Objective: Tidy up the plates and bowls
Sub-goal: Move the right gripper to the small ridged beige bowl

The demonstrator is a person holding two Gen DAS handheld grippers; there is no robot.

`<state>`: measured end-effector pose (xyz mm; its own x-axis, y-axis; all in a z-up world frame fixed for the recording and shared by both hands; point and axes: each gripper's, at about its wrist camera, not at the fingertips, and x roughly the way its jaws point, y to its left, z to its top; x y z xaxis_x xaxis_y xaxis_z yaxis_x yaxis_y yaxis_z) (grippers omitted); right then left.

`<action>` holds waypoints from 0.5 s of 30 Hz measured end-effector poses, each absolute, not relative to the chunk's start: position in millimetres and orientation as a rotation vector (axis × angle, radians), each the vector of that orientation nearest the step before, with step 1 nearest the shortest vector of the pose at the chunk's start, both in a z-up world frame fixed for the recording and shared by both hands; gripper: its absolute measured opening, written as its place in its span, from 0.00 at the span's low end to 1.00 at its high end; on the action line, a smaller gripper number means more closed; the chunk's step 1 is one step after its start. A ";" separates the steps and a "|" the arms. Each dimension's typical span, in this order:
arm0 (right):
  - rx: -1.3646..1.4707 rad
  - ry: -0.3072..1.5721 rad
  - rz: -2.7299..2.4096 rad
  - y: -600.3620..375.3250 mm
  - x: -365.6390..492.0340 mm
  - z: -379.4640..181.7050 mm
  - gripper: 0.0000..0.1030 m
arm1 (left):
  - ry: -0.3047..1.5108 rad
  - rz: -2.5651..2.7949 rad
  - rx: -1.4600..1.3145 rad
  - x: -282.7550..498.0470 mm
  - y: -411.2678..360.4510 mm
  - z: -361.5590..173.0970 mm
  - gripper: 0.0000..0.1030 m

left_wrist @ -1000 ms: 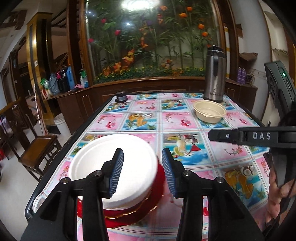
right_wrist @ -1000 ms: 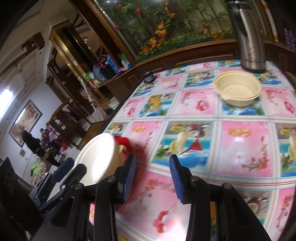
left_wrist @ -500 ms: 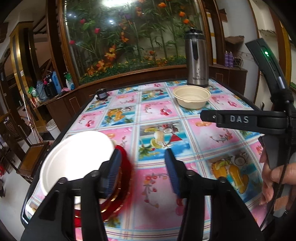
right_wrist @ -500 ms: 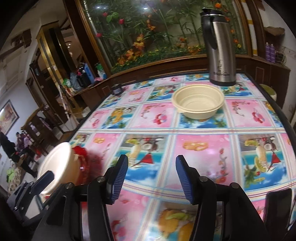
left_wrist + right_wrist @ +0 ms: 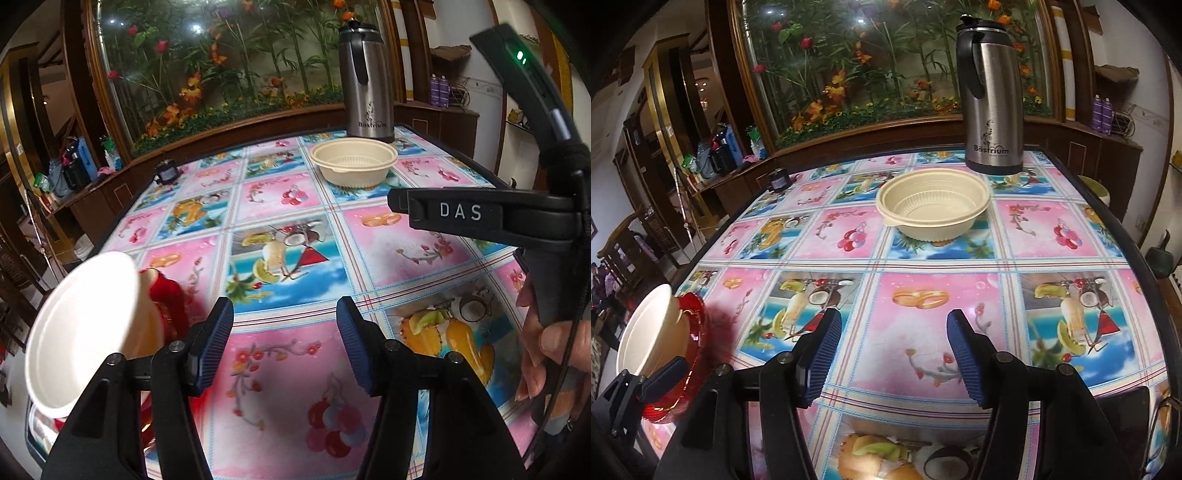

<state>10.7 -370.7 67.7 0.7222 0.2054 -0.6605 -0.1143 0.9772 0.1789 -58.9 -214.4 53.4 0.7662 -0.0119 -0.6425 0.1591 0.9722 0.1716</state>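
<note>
The left gripper (image 5: 284, 343) is a black plastic two-finger tool whose fingers (image 5: 216, 345) end in dark blue ribbed pads, oval and finely grooved. Small round silver screws sit on the black arms just behind the pads, two to each side. The right gripper (image 5: 894, 354) is built alike: black angular arms, blue ribbed pads (image 5: 964, 360) and the same silver screw heads. Seen from the left wrist, its black side bar bears the white letters "DAS", and a black curved housing above it carries a small green light. A thin black cable runs down past the person's hand (image 5: 546, 343) on the handle.
</note>
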 end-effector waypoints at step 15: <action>0.492 0.804 0.230 -437.4 40.6 64.8 0.62 | 0.885 -0.203 0.100 -25.5 -211.5 11.4 0.58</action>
